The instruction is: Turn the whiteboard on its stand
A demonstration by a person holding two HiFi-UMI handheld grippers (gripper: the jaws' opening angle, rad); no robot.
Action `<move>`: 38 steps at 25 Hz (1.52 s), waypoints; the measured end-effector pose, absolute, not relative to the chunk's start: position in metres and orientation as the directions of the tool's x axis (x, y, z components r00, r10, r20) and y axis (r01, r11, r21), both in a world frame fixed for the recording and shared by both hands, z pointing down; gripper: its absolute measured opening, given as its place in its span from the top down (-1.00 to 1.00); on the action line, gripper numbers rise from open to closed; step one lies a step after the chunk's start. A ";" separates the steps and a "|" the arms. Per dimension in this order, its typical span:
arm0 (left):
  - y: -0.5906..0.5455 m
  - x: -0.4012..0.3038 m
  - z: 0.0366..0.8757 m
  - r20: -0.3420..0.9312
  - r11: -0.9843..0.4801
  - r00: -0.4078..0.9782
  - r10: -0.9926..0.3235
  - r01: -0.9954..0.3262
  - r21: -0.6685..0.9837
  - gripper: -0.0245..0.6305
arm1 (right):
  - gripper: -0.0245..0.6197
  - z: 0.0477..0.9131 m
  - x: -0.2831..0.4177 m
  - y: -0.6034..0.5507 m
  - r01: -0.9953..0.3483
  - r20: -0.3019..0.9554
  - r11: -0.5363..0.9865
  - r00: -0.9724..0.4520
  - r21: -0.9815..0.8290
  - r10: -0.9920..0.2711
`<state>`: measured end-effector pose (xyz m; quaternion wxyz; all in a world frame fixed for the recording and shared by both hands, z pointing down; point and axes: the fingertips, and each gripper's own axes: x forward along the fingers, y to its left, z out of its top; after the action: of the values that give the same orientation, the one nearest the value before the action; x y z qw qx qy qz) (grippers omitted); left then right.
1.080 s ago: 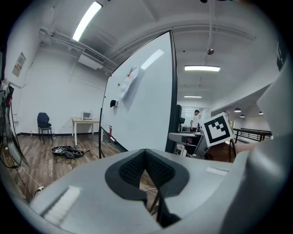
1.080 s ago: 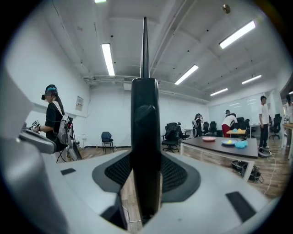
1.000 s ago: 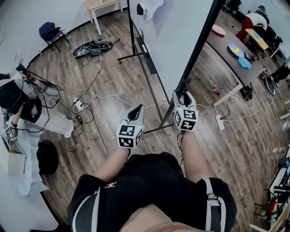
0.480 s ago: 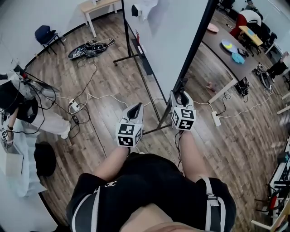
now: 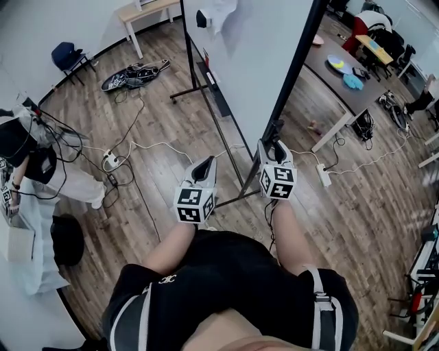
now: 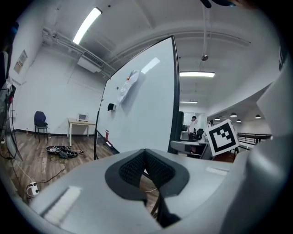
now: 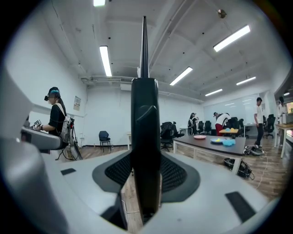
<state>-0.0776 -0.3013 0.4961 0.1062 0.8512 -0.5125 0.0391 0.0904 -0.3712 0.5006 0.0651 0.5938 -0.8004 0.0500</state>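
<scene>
The whiteboard (image 5: 247, 62) stands on its black wheeled stand (image 5: 233, 147), seen edge-on from above in the head view. My right gripper (image 5: 276, 145) is shut on the board's black side frame (image 7: 145, 132), which runs straight up between the pads in the right gripper view. My left gripper (image 5: 204, 167) hangs to the left of the stand, apart from it, shut with nothing between its pads (image 6: 137, 165). In the left gripper view the white board face (image 6: 142, 114) rises ahead and a little to the right.
White cables and a power strip (image 5: 112, 161) trail over the wood floor at left, and another strip (image 5: 321, 175) lies at right. A person (image 5: 27, 164) stands at far left. A dark table (image 5: 343, 75), a small table (image 5: 147, 10) and a blue chair (image 5: 68, 55) ring the board.
The right gripper keeps its hold on the frame and both grippers stay almost in place. The room has slid slightly left and up in the head view.
</scene>
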 end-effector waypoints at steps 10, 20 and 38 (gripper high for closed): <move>-0.254 -0.054 0.498 0.191 -0.446 0.471 -0.861 -0.880 0.160 0.89 | 0.34 0.502 0.124 -0.319 -0.964 0.171 0.265 -0.262 -0.004 -0.950; -0.187 -0.025 0.511 0.223 -0.450 0.480 -0.849 -0.876 0.174 0.90 | 0.35 0.502 0.164 -0.273 -0.973 0.163 0.233 -0.229 0.000 -0.960; -0.127 0.007 0.500 0.205 -0.521 0.539 -0.817 -0.842 0.139 0.89 | 0.36 0.504 0.210 -0.209 -0.992 0.149 0.124 -0.122 0.005 -0.981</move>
<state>0.0070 -0.1271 0.5003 0.1110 0.8701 -0.4768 0.0571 0.2100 -0.2086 0.5040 0.0578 0.6601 -0.7474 0.0476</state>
